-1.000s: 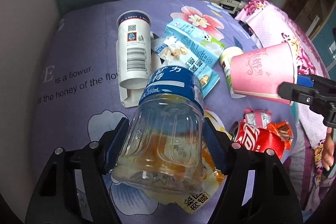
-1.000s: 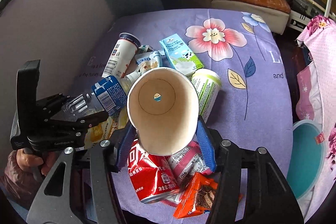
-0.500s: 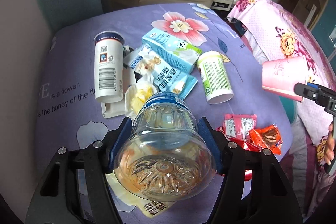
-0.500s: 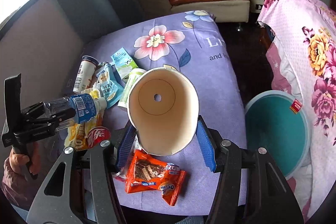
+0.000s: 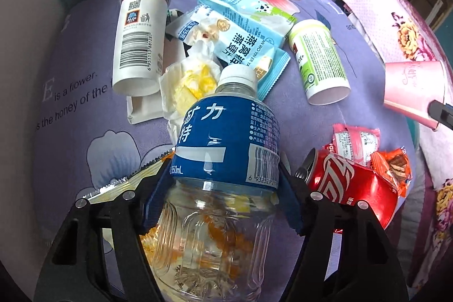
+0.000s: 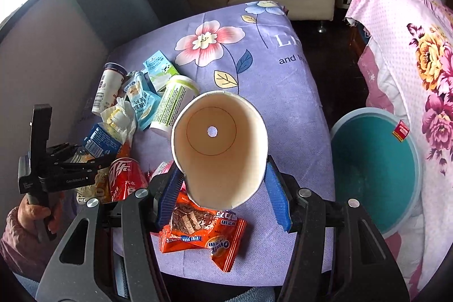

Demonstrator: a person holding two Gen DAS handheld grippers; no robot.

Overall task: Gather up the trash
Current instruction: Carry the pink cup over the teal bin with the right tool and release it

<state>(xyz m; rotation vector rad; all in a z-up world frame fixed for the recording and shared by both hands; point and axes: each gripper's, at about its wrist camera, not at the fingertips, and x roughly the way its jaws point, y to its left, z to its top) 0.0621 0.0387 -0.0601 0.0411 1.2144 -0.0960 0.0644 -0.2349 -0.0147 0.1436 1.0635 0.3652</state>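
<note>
Two pieces of trash were in hand at once. The left hand-held gripper [image 5: 225, 200] had its blue pads pressed on the sides of a plastic bottle [image 5: 223, 169], cap pointing away, low over the litter; its jaws had just eased slightly wider, yet the bottle sat clamped between them. The right hand-held gripper [image 6: 223, 197] was closed partway on a pink paper cup [image 6: 219, 146], mouth toward the camera, a hole in its base. It hung near the worktop's [image 6: 283, 92] right edge, probably bound for the teal bin [image 6: 373, 174] on the floor beside it. A red can [image 5: 351, 183], an orange wrapper [image 6: 203, 234], cartons and other cups lay on the purple cloth, not yet collected.
</note>
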